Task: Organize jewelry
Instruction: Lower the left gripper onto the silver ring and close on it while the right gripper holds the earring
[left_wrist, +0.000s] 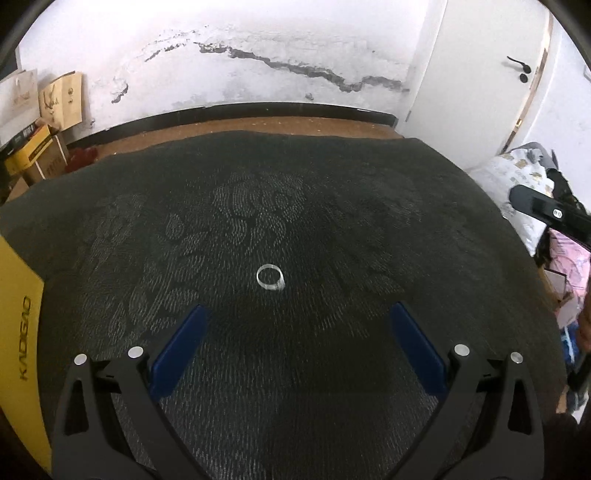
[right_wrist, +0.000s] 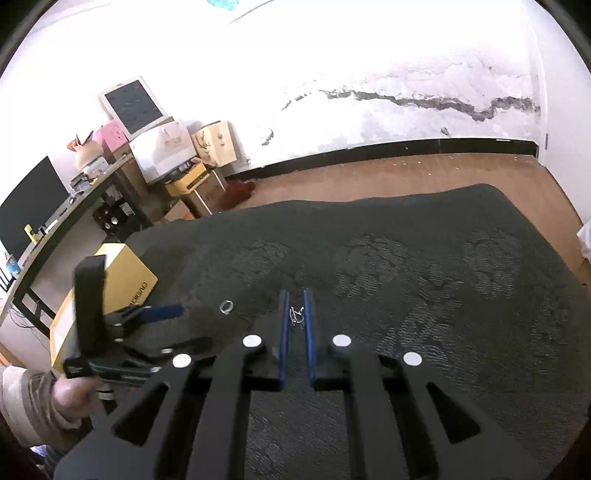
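A silver ring (left_wrist: 270, 277) lies on the dark patterned cloth (left_wrist: 369, 221); it also shows in the right wrist view (right_wrist: 226, 307). My left gripper (left_wrist: 297, 315) is open, its blue pads on either side just short of the ring; it shows from the side in the right wrist view (right_wrist: 162, 312). My right gripper (right_wrist: 296, 301) is nearly shut around a small silver chain piece (right_wrist: 295, 315) that sits between its blue pads, above the cloth (right_wrist: 424, 277).
A yellow box (left_wrist: 18, 314) stands at the cloth's left edge, also in the right wrist view (right_wrist: 122, 280). Cardboard boxes (right_wrist: 177, 158) and a desk with a monitor (right_wrist: 29, 199) stand at the left wall. Bedding and clothes (left_wrist: 528, 177) lie at the right.
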